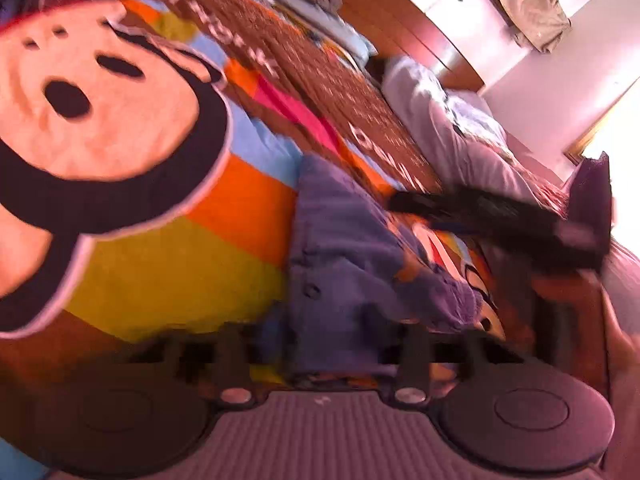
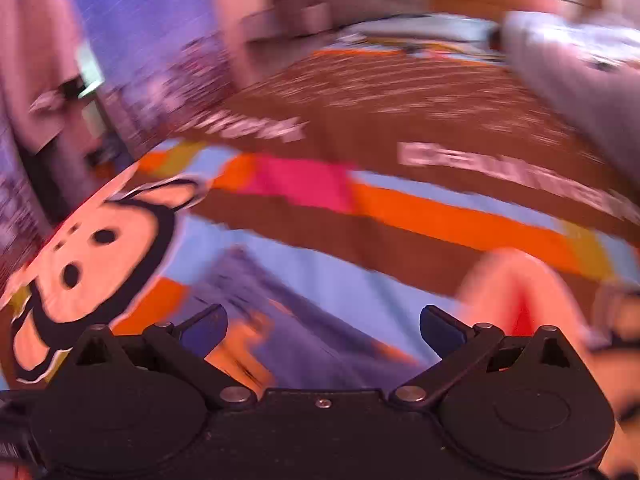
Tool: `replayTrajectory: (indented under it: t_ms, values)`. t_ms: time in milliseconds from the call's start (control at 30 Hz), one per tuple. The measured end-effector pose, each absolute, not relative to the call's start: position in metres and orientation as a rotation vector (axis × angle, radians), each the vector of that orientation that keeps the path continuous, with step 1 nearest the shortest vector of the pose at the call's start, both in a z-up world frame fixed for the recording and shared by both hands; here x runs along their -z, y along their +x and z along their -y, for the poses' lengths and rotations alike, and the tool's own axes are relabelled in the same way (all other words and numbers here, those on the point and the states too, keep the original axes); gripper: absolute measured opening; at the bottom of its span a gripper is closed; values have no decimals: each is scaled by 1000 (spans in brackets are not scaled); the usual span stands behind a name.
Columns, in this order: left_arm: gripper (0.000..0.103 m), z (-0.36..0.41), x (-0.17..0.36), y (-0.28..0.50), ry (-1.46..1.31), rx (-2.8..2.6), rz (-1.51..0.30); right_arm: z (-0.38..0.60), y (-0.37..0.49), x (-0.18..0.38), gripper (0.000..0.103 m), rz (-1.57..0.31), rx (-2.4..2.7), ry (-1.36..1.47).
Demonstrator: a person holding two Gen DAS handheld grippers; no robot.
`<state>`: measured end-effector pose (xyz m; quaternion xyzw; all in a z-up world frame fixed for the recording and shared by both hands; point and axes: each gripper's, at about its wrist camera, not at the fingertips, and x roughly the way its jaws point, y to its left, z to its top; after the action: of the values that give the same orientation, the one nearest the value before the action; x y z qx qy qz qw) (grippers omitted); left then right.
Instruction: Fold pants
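Both views are smeared by motion. The pants (image 1: 340, 256), a blue-purple heap, lie on the bedspread (image 1: 172, 264) just ahead of the left tongs (image 1: 320, 344), reaching back between the fingers; blur hides whether those grip the cloth or stand apart, so I cannot tell. The right tongs (image 2: 322, 326) stand wide apart, holding nothing, with the pants (image 2: 280, 312) just ahead and below, edges blurred. A pale pillow (image 1: 452, 128) lies far ahead, right of the left tongs.
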<state>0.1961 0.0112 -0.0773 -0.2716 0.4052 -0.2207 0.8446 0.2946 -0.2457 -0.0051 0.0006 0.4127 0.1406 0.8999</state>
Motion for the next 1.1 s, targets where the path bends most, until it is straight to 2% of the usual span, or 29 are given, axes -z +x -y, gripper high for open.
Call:
replayTrajectory:
  t_ms: [133,333,433,600,700,800,900,1000,1100]
  values:
    - [27,-9,74,191,-554,478,-828,200,337,31,102,-1013,-402,-155]
    - [28,4,67,187,-447,461,-853,196,363,52,102,-958,-281,-292]
    - [49,5,65,185,-440,449,-868,209,367,59,102,-982,-273,-225]
    - [84,-6,49,176,-441,392,-812,211,316,18,102,-785,-121,-477]
    - [86,-2,31,175,-372,246,-726,227,261,-1,102,-612,-96,-587]
    - [88,17,18,192,-327,142,-734,245,224,4,102,-511,-54,-630]
    - [90,43,24,211,-259,155,-709,257,220,26,102,-559,-46,-625]
    - [90,75,55,223,-36,115,-809,270,228,53,102,-622,-6,-587]
    - [94,75,65,213,-36,118,-745,290,222,65,102,-597,7,-495]
